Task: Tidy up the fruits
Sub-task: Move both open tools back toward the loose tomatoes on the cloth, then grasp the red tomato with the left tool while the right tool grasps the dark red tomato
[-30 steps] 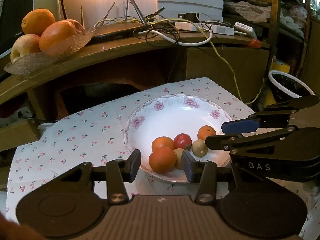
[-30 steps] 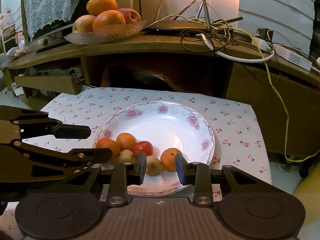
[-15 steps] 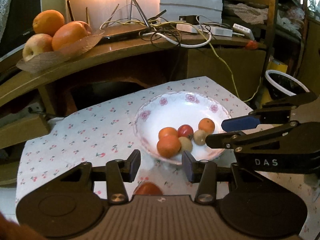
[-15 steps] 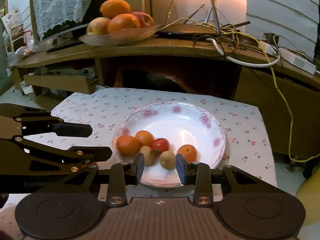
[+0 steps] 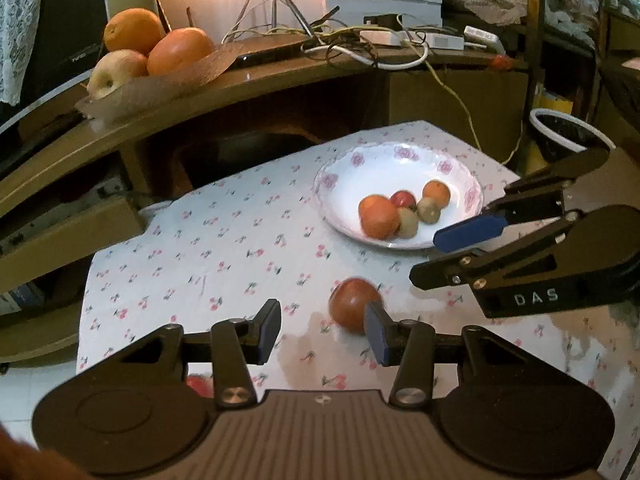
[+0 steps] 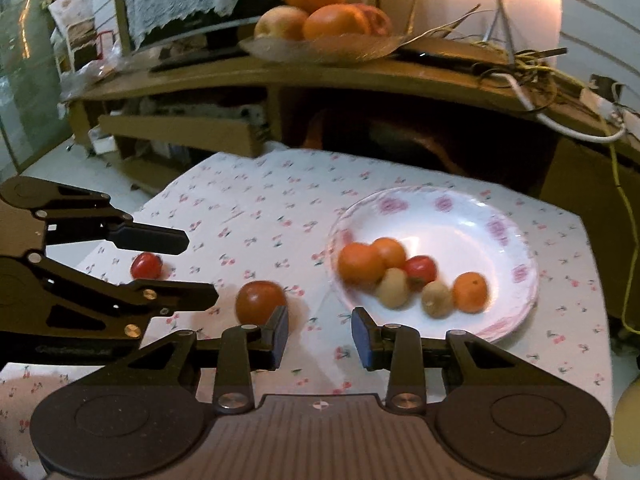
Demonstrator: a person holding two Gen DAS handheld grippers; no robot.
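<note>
A white flowered plate (image 5: 456,168) (image 6: 472,216) on the cherry-print cloth holds several small fruits: oranges, a red one, two brownish ones. A reddish-orange fruit (image 5: 352,309) (image 6: 259,302) lies loose on the cloth near the plate. A small red fruit (image 6: 146,266) lies further left, and part of one shows in the left wrist view (image 5: 199,385). My left gripper (image 5: 322,332) is open and empty, its right finger just in front of the loose fruit. My right gripper (image 6: 319,334) is open and empty, between the loose fruit and the plate.
A glass dish (image 5: 160,80) (image 6: 320,46) with large oranges and apples stands on the wooden shelf behind. Tangled cables (image 5: 360,40) lie on the shelf. A white-rimmed bin (image 5: 568,132) stands right of the table. A cardboard box (image 6: 176,136) sits behind the cloth.
Both grippers have pulled back and to the left from the plate. The loose reddish-orange fruit and the small red fruit have come into view on the cloth.
</note>
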